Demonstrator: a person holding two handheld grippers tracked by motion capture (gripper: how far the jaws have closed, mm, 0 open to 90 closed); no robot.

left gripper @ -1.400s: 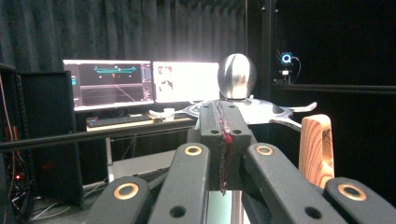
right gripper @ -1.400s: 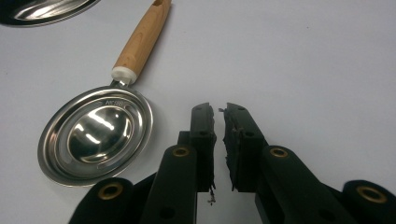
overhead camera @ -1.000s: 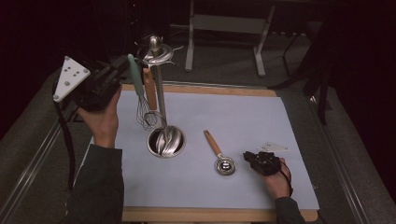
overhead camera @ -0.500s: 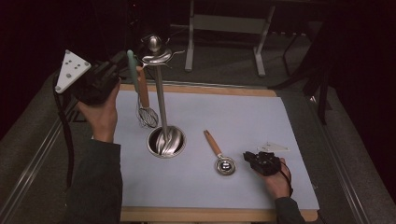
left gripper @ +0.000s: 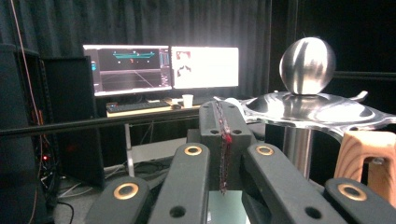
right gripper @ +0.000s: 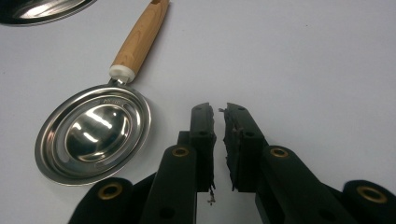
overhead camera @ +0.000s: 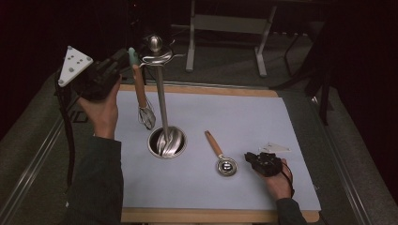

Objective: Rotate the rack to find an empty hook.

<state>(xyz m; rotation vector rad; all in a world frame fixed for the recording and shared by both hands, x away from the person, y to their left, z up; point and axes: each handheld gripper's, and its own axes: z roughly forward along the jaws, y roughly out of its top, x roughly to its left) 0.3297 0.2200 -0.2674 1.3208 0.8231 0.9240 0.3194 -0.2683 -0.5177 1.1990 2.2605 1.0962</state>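
My left gripper (overhead camera: 126, 57) is raised at the upper left, level with the top of a tall steel utensil stand (overhead camera: 162, 103). Its jaws are shut (left gripper: 223, 109). A whisk (overhead camera: 140, 89) with a wooden handle and teal end hangs from the jaw tips, its wire head low beside the stand's pole. Its wooden handle (left gripper: 366, 154) sits just under the stand's top disc and ball (left gripper: 307, 65). A steel spoon (overhead camera: 220, 157) with a wooden handle lies on the mat. My right gripper (overhead camera: 247, 157) rests right of the spoon (right gripper: 98, 133), jaws (right gripper: 219, 109) shut on nothing.
A pale mat (overhead camera: 244, 117) covers a wooden board (overhead camera: 211, 216) on a dark table. The stand's round base (overhead camera: 166, 142) sits mid-mat. A grey metal frame (overhead camera: 225, 23) stands behind the table. Lit monitors (left gripper: 159, 67) are far ahead of the left gripper.
My left gripper and the whisk's top end have risen slightly, closer to the stand's top disc. The right gripper and the spoon have stayed put.
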